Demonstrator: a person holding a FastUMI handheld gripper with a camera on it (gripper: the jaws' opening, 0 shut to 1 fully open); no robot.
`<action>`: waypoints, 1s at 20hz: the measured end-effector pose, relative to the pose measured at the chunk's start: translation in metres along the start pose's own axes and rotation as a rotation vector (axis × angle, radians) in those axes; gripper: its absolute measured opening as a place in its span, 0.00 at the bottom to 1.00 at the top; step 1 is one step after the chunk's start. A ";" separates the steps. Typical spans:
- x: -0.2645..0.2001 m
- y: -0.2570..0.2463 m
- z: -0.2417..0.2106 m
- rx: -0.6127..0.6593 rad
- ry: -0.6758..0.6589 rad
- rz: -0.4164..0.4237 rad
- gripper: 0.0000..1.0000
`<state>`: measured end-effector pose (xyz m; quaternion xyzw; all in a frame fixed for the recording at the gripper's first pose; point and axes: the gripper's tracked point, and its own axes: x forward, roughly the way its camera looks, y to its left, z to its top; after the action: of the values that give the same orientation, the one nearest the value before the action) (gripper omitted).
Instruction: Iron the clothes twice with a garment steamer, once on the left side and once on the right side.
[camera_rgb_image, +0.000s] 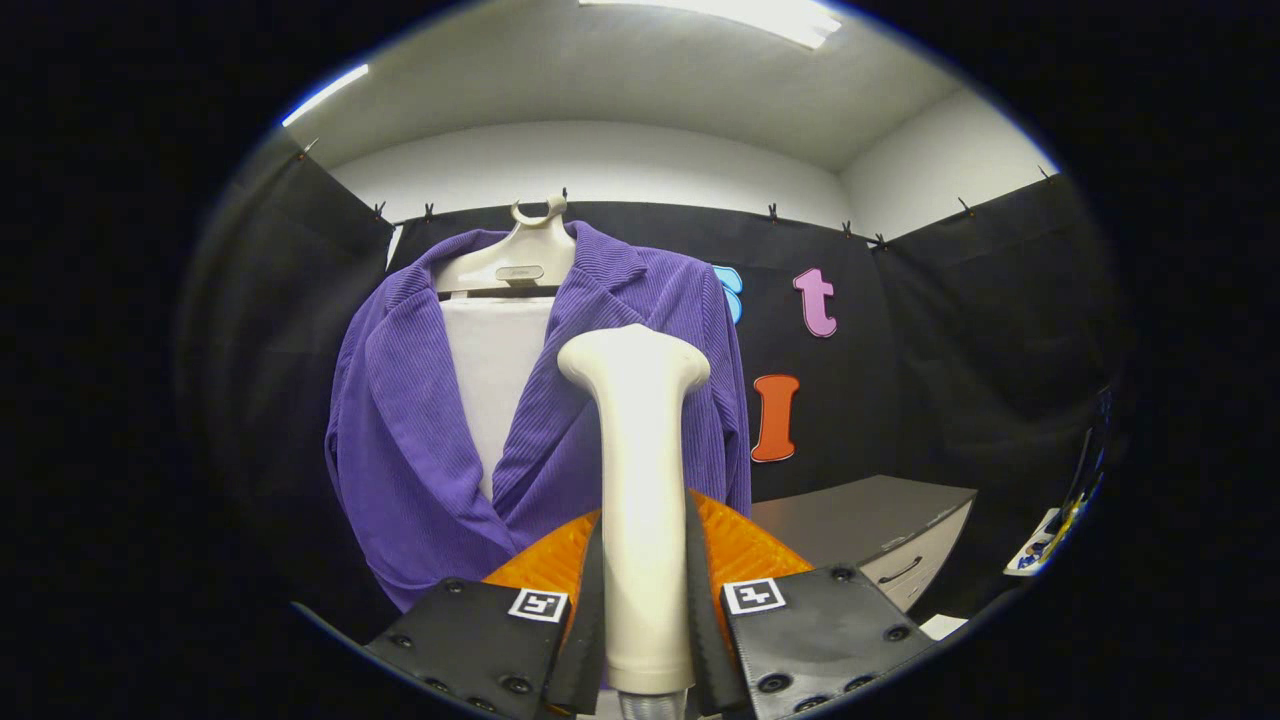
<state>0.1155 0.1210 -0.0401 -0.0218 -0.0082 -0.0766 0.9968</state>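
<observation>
A purple ribbed jacket (420, 440) hangs on a pale hanger (515, 255) against the booth wall, open at the front over a white panel (495, 370). My gripper (645, 590) is shut on the cream handle of the garment steamer (640, 480), which stands upright between the fingers. The steamer's flared head is raised in front of the jacket's right front panel, below the collar. I cannot tell whether the head touches the fabric.
A grey cabinet with a drawer handle (880, 530) stands low beyond the fingers, to the right of the jacket. Black cloth walls close in both sides. Some small items (1050, 540) sit at the far right.
</observation>
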 end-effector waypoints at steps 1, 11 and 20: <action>-0.002 0.000 -0.008 0.009 0.014 0.005 0.43; -0.014 -0.001 -0.053 0.001 0.070 -0.007 0.43; -0.028 -0.003 -0.087 -0.006 0.104 -0.018 0.43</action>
<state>0.0889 0.1184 -0.1277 -0.0210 0.0436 -0.0863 0.9951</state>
